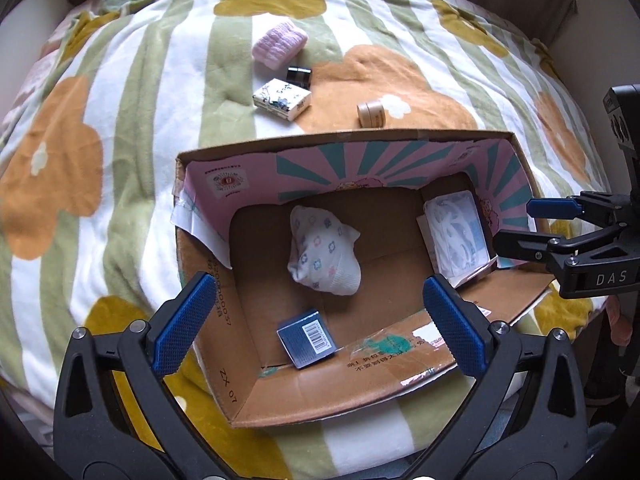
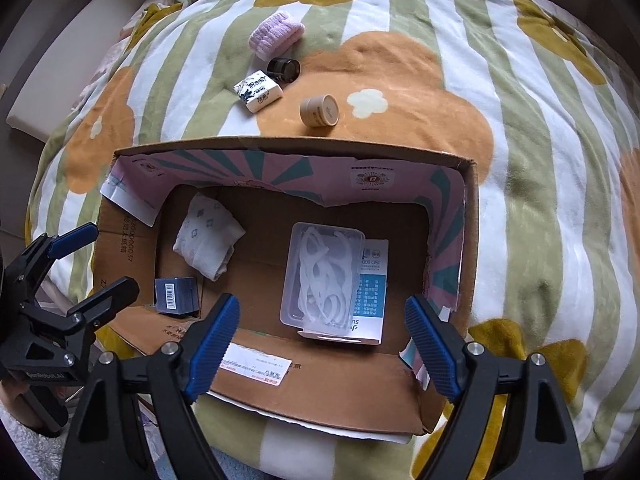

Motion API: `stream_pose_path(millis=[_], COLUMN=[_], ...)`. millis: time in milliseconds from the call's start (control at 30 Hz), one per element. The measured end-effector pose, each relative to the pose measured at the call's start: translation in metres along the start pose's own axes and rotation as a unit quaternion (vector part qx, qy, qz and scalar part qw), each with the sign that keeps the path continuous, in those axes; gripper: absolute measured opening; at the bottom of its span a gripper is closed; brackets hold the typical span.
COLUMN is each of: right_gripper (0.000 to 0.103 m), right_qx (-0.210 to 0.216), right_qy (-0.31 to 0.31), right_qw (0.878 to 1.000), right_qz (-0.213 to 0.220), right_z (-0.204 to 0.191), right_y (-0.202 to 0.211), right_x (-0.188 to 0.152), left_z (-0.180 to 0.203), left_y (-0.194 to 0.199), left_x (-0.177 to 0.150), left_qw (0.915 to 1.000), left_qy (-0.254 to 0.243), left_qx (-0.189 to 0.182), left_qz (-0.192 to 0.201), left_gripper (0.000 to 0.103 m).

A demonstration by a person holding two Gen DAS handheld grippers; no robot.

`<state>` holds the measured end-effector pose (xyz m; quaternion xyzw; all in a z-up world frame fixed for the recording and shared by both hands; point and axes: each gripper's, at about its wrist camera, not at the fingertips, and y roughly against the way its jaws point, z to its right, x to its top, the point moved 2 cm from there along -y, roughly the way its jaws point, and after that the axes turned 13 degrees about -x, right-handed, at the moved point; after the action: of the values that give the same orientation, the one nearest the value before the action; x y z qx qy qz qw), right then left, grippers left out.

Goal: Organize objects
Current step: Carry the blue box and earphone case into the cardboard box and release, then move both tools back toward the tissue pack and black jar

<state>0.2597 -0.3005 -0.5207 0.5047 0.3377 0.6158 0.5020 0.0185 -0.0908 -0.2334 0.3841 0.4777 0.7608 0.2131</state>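
cardboard box point(image 1: 280, 396) sits open on the flowered blanket point(image 1: 120, 120), and three things already lie on its floor: a folded patterned cloth point(image 1: 324, 254) toward the far wall, a small dark blue carton point(image 1: 307, 338) with a barcode at the near left corner, and a clear tray of white floss picks point(image 2: 322, 276) resting on its printed card on the right side.

left gripper point(image 1: 316, 326) hovers above the box's near left edge, fingers spread wide with nothing between them. right gripper point(image 2: 324, 350) hangs over the near right edge, equally wide and holding nothing (each one shows at the margin of the other's view).

beyond the box's far wall, four items wait on the blanket: a pink folded towel point(image 1: 279, 43), a black jar point(image 1: 299, 76) just beside a white printed packet point(image 1: 282, 99), and a tan round jar point(image 1: 371, 113) on its side, apart from them. bare cardboard shows in the middle of the box floor.
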Motion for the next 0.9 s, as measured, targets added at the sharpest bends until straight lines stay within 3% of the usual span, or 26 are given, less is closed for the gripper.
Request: stream_pose_path(millis=[300,433,633,900], right_gripper=[0.082,0.082,0.082,0.082], right_qx=[-0.009,-0.024,-0.044,-0.036], right_qy=[-0.015,-0.016,-0.030,-0.073], right_qw=[1.000,1.000,0.998,0.994], right_qz=[-0.003,0.006,0.041,0.067], right_z=[-0.005,-0.007,-0.007,-0.001], right_y=[0.011,0.024,0.052,0.067], right_x=[0.015,0.027,0.053,0.110], left_z=[-0.006,-0.012,-0.021,-0.045], left_y=[0.015,0.030,0.053,0.065], left_x=[0.016,0.028,0.060,0.116], left_qw=[0.9998,0.9995,0.9987,0.9957], left_qy=[0.000,-0.001,-0.018,-0.068], left_qx=[0.011,-0.001,-0.006,-0.008], left_qz=[0.019,0.033,0.047,0.062], left_gripper=[0.103,0.103,0.103,0.103])
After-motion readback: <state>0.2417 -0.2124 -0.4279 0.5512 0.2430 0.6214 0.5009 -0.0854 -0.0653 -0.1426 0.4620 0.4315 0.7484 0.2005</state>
